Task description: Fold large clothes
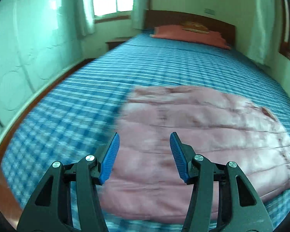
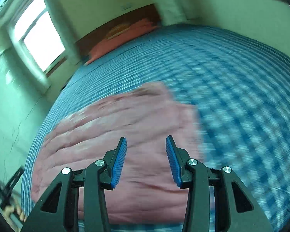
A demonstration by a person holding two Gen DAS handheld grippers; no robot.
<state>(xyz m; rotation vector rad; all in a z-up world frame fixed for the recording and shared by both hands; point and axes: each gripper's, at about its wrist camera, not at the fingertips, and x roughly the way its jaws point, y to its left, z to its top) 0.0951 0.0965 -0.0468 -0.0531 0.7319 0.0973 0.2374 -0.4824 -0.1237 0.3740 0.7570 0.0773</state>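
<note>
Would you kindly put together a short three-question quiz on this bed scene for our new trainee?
1. True or false: the left gripper has the pink quilted garment clamped between its pads.
2. Multiple choice: the garment lies on a) a wooden floor, b) the blue checked bedcover, c) a chair.
3. Fill in: at the head of the bed, against the headboard, sits a reddish ____.

Key
1. False: both it and the right gripper stand open above the cloth, with nothing between the pads.
2. b
3. pillow
</note>
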